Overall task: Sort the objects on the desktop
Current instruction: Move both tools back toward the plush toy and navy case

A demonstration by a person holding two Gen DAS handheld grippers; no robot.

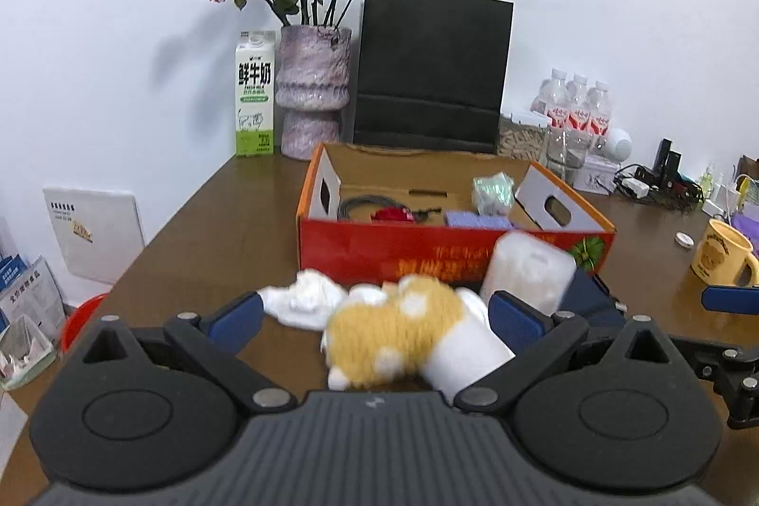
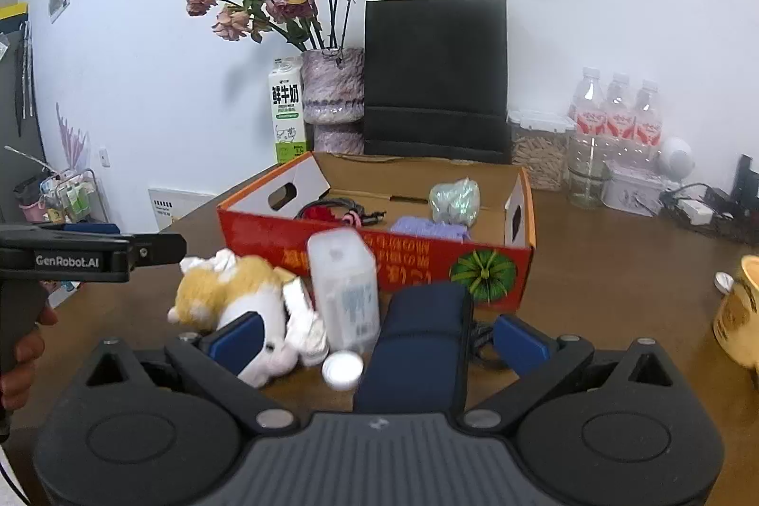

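While both sets of jaws stand wide open holding nothing, left gripper [image 1: 374, 311] frames the plush [image 1: 398, 330], right gripper [image 2: 374, 335] frames bottle [image 2: 344, 297] and blue case [image 2: 417, 345] (box [image 2: 379, 250] just behind).

The left black two-finger gripper with blue pads [image 1: 374, 314] is wide open, one finger at 9 o'clock and one at 3 o'clock. The right black two-finger gripper with blue pads [image 2: 379, 337] is wide open too. The person's bare hand [image 2: 21, 359] holds the left gripper's handle at 9 o'clock in the right view.
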